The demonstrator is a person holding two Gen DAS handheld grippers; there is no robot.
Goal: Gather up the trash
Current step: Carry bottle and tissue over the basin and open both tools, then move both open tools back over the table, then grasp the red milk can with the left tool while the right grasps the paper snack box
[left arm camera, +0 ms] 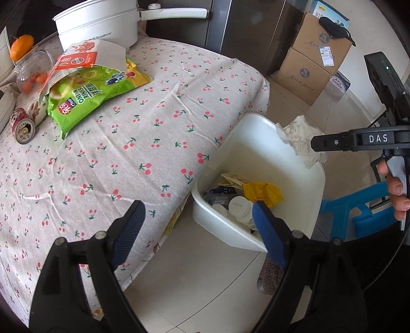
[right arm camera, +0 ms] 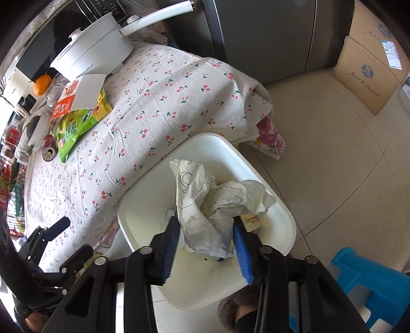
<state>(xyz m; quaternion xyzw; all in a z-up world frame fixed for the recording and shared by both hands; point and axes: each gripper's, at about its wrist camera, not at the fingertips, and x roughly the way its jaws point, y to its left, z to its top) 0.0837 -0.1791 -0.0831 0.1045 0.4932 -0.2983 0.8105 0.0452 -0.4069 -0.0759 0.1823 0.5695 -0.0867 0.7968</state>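
our right tongs [right arm camera: 206, 237] pinch a crumpled paper wad [right arm camera: 210, 202] directly above the white trash bin [right arm camera: 282, 222] beside the desk [left arm camera: 159, 107]; drop looks straight down. left tongs [left arm camera: 198, 225] gape wide, empty, near the bin's rim. green chip bag [left arm camera: 94, 94] & can [left arm camera: 22, 125] lie far across, nearer the left w/ reach.

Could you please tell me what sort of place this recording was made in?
Probably a home kitchen or dining corner: a cherry-print tablecloth under a white electric pot and snack bags, a steel fridge, and a white trash bin.
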